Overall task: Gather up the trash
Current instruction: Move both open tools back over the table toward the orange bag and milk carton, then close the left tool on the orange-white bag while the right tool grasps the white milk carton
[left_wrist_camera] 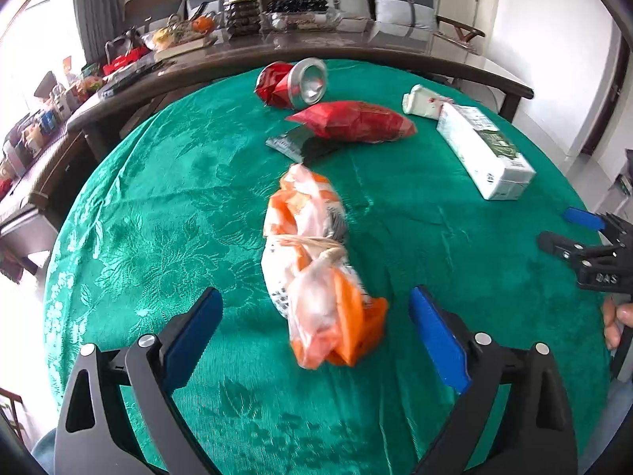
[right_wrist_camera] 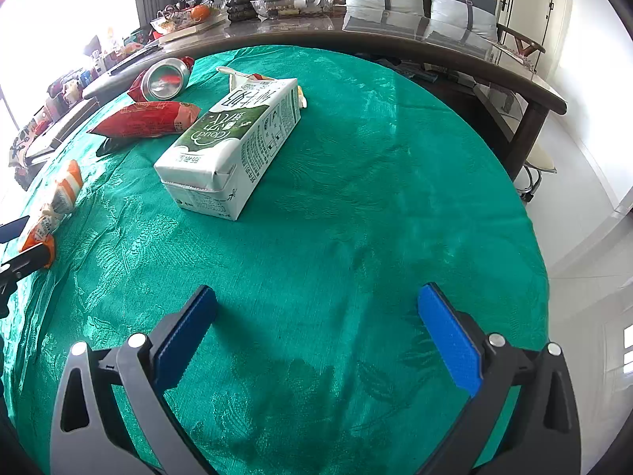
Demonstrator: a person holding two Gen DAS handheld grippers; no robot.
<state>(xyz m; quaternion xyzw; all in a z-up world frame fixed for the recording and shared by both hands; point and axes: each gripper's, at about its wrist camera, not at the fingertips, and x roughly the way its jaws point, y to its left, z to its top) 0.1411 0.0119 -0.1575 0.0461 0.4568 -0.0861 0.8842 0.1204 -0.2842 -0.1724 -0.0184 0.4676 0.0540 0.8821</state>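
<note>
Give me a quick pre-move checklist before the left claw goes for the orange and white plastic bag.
1. Left claw open wide enough for the bag: ok, the blue pads stand apart with no grip.
2. Orange and white plastic bag lined up between the pads: ok, its near end lies between them, touching neither pad.
3. Right claw clear of the path: ok, open and empty over bare green tablecloth.
4. Neighbours clear of the bag: ok, the red snack packet and milk carton lie apart from it.
5. Bag tied shut: cannot tell; a knot shows mid-length, the near end is blurred.
</note>
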